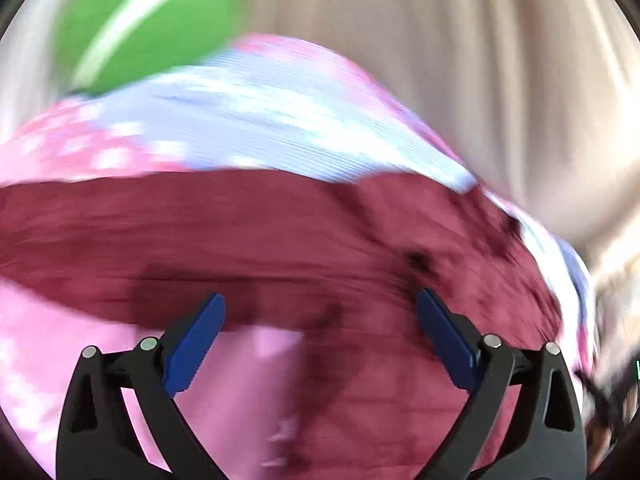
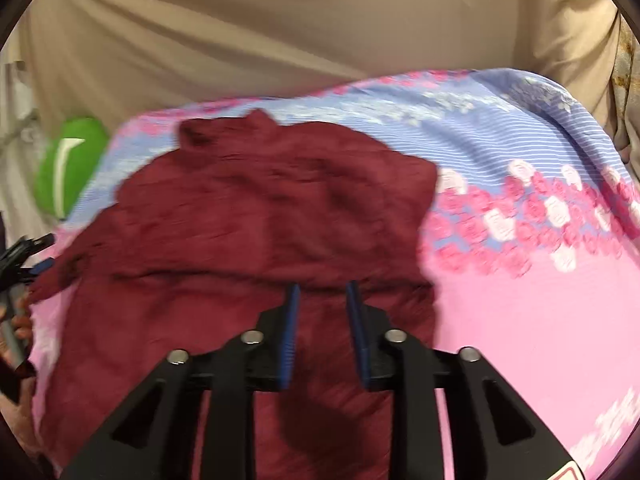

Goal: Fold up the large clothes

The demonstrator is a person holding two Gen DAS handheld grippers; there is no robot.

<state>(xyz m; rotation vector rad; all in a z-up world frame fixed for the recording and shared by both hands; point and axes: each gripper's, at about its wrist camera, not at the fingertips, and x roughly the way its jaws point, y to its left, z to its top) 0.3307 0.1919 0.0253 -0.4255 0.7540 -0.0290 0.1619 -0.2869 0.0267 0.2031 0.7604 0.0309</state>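
A dark red garment [image 2: 256, 216] lies spread on a bed sheet [image 2: 520, 280] printed in pink and pale blue stripes with roses. In the right wrist view the garment fills the middle and left of the sheet, a small raised collar-like bump at its far edge, its cloth rumpled, with a fold line running across it just ahead of the fingertips.

The right tongs [image 2: 322, 292] hang over the near half of the garment. Their blue pads stand a narrow gap apart with nothing pinched between them, only the red cloth showing below.

The left tongs [image 1: 320, 304] stand spread wide, nothing between the pads. This view is badly blurred. The garment [image 1: 280, 232] lies below and beyond the fingertips, stretching across the picture, with pink sheet [image 1: 48, 340] showing at the lower left under the left finger.

A bright green object with a white stripe [image 2: 70, 168] sits off the far left corner of the sheet; what it is cannot be told. Beige draped cloth [image 2: 280, 40] hangs behind the bed. At the left edge of the right wrist view, part of the left tongs [image 2: 24, 256] shows beside the garment's left edge, with a bit of a hand below it.
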